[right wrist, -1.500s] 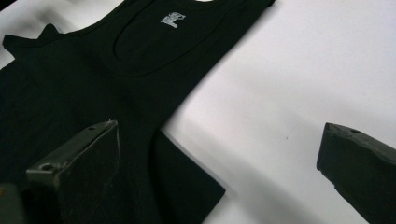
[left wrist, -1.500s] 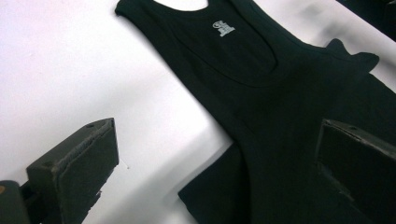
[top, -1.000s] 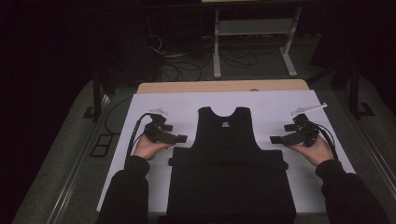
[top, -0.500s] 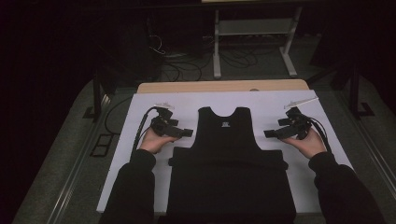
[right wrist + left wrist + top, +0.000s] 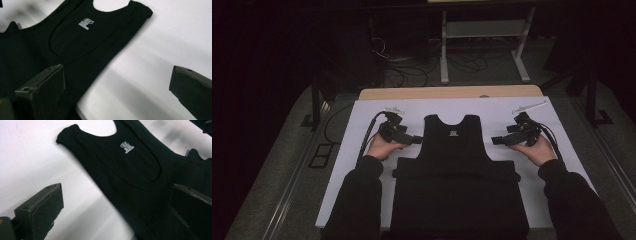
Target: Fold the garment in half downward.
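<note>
Left gripper point(image 5: 416, 140) at 9 o'clock of the table, jaws spread wide with nothing between them, tips aimed inward at the edge of the black tank top point(image 5: 455, 150); the left gripper view shows one jaw over bare white sheet and the other over the dark cloth. Right gripper point(image 5: 496, 141) at 3 o'clock, mirrored, likewise gaping and empty, tips just short of the opposite armhole edge. Tank top lies flat at table centre on the white sheet point(image 5: 362, 150), neck toward 12 o'clock, small pale label point(image 5: 127, 147) inside the collar, lower part folded up into a thicker band toward 6 o'clock. Likely step: pinching both sides below the armholes to fold or lift. Risks, as I judge them: a jaw sliding over the cloth rather than under it would catch only the top layer, so front and back separate and the fold skews; a jaw pressed too low could snag the white sheet along with the fabric; uneven closing left versus right would drag the garment off square. Against half a second earlier: both grippers have moved inward toward the garment, and the tank top itself has not shifted.
</note>
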### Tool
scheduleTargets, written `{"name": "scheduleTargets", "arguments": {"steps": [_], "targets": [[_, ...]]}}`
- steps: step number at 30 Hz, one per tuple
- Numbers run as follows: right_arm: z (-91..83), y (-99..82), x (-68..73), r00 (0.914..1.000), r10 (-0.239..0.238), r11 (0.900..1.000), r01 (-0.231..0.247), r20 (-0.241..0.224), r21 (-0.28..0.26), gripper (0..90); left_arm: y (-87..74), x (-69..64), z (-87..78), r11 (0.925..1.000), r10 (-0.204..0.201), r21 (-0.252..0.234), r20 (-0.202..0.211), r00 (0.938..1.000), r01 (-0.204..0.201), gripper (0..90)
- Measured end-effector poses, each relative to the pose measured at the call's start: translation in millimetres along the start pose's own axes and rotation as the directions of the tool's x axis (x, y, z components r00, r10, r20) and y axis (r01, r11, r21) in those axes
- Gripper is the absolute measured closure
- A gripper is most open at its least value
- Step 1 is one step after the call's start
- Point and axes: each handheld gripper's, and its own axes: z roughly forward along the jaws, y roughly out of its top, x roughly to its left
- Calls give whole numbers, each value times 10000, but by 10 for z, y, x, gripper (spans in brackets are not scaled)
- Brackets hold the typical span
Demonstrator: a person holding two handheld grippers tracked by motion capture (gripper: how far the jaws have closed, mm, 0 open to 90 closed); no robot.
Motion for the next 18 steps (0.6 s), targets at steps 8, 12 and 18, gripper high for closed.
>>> {"name": "scheduleTargets", "arguments": {"steps": [8,12,18], "targets": [[67,87,-52,9999,140,9999,-140,79,-19,0,33,25,86,9999,-121,-76,-77,9999,120,0],[102,143,-63,9998,149,9999,-149,117,-33,0,21,45,129,9995,-268,-171,-68,9996,267,0],[192,223,-19,9999,110,9999,-110,67,13,0,15,41,202,9991,-357,-218,-105,9993,354,0]]}}
